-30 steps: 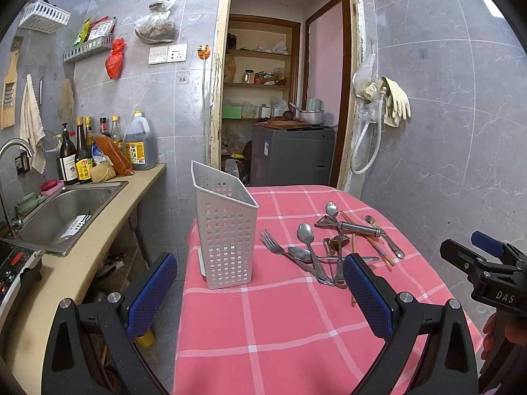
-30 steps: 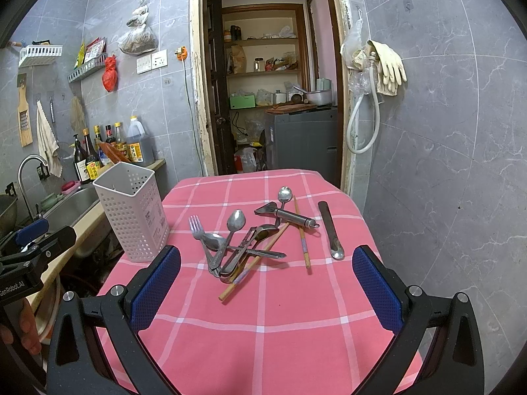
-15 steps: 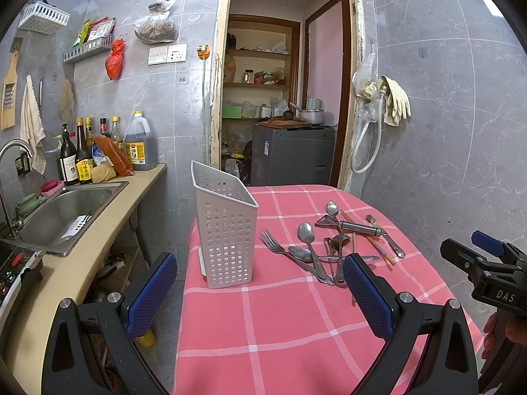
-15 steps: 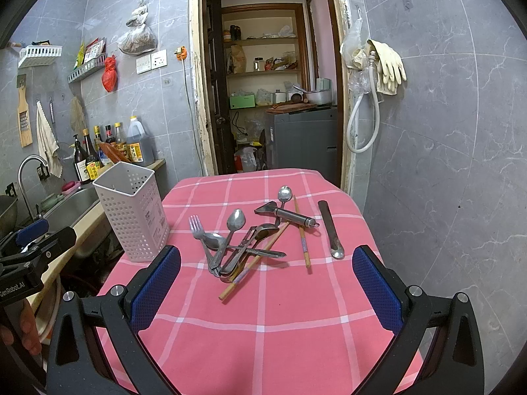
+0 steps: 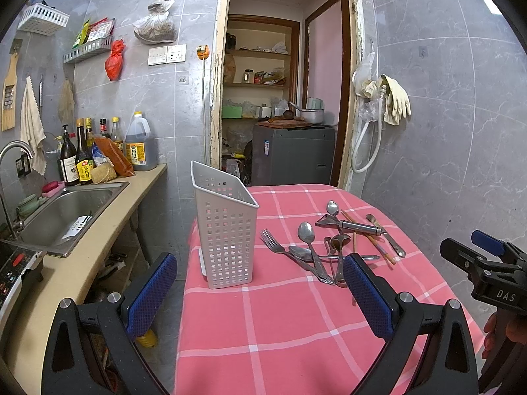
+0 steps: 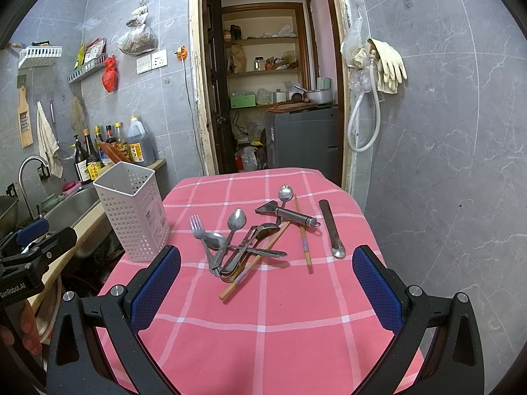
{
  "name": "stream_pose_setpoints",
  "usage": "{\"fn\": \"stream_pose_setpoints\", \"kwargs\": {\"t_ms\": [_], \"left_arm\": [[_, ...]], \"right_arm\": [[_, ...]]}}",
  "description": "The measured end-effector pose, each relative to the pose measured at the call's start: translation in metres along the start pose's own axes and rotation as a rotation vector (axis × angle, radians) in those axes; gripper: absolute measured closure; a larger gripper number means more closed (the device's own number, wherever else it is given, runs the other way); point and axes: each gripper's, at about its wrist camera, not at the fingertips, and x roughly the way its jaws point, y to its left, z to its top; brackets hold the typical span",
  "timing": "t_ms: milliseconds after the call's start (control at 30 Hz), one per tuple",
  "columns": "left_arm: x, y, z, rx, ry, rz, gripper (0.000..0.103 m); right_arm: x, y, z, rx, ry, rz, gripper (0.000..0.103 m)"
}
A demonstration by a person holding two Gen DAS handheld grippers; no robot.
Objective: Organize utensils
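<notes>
A white perforated utensil holder [image 5: 225, 230] [image 6: 133, 210] stands upright and empty-looking at the table's left edge. Right of it lies a loose pile of utensils [image 5: 318, 250] [image 6: 240, 240]: a fork [image 6: 197, 227], spoons, a metal peeler [image 6: 290, 212], wooden chopsticks [image 6: 303, 233] and a lone dark-handled spoon [image 6: 332, 230]. My left gripper [image 5: 258, 293] hovers open at the near left of the table, nothing between its blue pads. My right gripper [image 6: 266, 289] hangs open over the near table, short of the pile. Each gripper shows at the other view's edge.
The pink checked tablecloth [image 6: 263, 322] covers a small table. Left of it runs a counter with a steel sink [image 5: 62, 210], bottles [image 5: 79, 158] and a stove edge. A grey tiled wall stands close on the right; a doorway with a grey appliance [image 5: 291, 154] lies behind.
</notes>
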Motion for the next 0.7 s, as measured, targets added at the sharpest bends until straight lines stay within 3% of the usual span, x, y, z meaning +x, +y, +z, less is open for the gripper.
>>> {"fn": "stream_pose_setpoints", "kwargs": {"t_ms": [700], "left_arm": [[0.0029,-0.0031,0.0027,0.006,0.008,-0.006,0.001]], "right_arm": [[-0.0001,0.0010,0.0040,-0.003,-0.018,0.008,0.001]]}}
